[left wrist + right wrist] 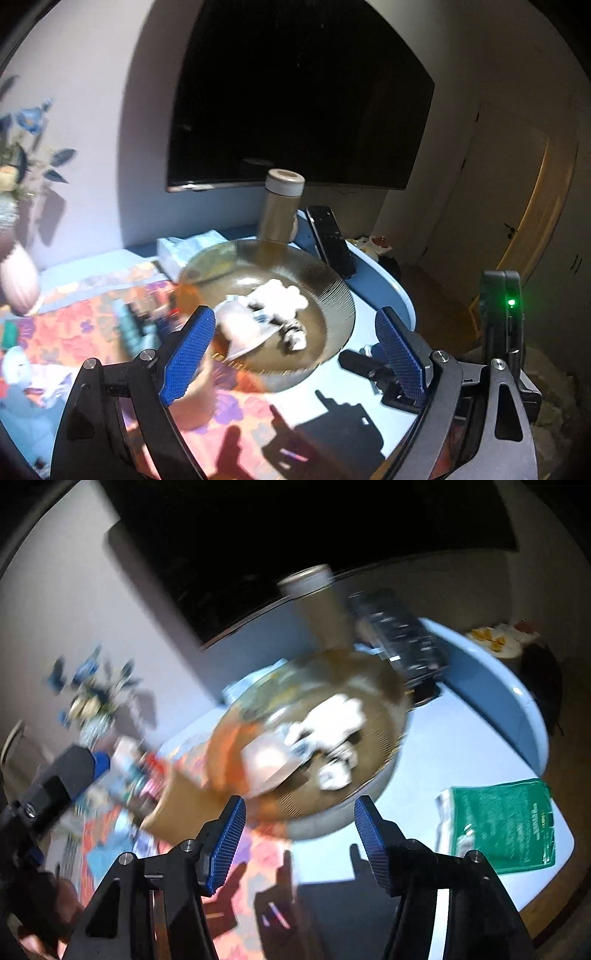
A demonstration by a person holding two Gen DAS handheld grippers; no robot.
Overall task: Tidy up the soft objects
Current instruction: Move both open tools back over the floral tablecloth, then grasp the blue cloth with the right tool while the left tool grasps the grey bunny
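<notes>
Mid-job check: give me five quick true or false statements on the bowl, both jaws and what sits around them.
1. The bowl holds a white soft toy. True.
2. The left gripper is shut on the toy. False: its jaws stand open and hold nothing.
3. A tall bottle stands behind the bowl. True.
4. The right gripper holds the green packet. False: its jaws are open and empty; the packet lies on the table to its right.
5. The remote lies inside the bowl. False: it lies outside, behind the bowl's rim next to the bottle.
</notes>
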